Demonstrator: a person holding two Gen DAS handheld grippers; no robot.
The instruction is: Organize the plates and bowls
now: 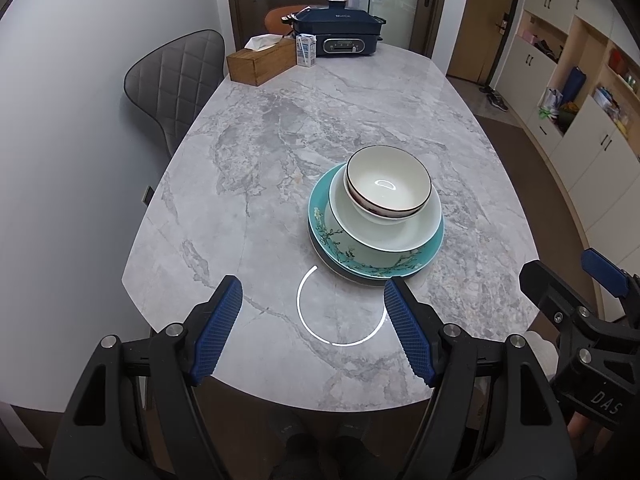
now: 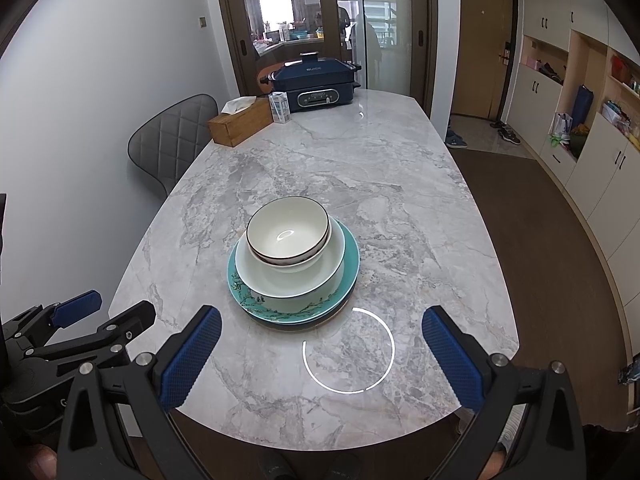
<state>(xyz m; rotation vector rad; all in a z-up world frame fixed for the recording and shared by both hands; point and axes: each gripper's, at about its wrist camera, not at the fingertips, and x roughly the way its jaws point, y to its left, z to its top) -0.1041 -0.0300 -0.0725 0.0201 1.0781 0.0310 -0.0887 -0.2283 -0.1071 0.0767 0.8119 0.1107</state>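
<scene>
Left gripper (image 1: 312,304) and right gripper (image 2: 322,332): black plastic frames, silver screws, blue ribbed pads on the fingers (image 1: 218,328); "DAS" lettering on the right one.

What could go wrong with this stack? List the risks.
1. The bowls sit off-centre toward the back of the white plate, so a nudge might tip them.
2. The stack is near the table edge; pulling it could slide it off.
3. Both the left gripper and right gripper are open and empty; glossy rims may slip.
</scene>
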